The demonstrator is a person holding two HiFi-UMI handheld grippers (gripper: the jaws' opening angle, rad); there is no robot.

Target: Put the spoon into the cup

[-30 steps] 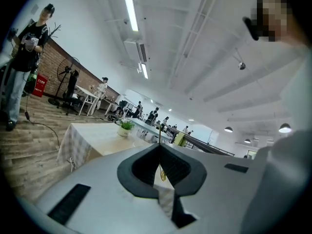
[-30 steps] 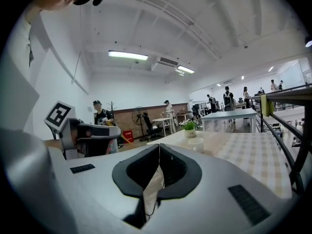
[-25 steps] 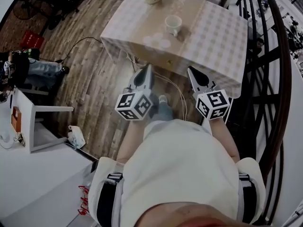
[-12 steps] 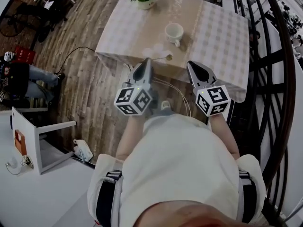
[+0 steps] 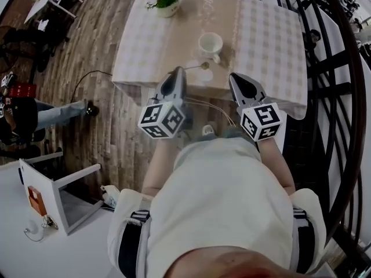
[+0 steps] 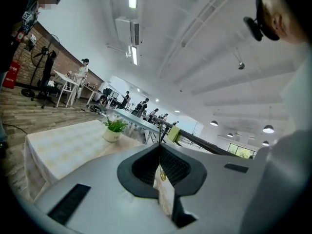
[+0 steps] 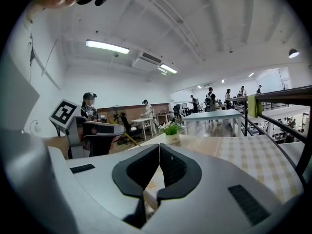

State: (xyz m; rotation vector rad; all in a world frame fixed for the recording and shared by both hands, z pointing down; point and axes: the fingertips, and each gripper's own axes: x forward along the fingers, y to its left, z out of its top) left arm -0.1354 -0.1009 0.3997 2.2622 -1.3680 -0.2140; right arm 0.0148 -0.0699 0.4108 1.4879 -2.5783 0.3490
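Head view: the spoon [image 5: 197, 68] is seen lying on the checked surface [image 5: 266, 33], just nearside of the cup [image 5: 210, 41]. The left tongs [image 5: 179, 70] and right tongs [image 5: 233, 76] are held at its near edge. Left gripper view — tongs clenched, nothing gripped. Right gripper view — likewise clenched, empty.

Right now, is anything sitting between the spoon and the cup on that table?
Nothing visible. The spoon lies on the tablecloth just in front of the cup, with only bare cloth between them. The potted plant stands off at a far corner, out of the way.
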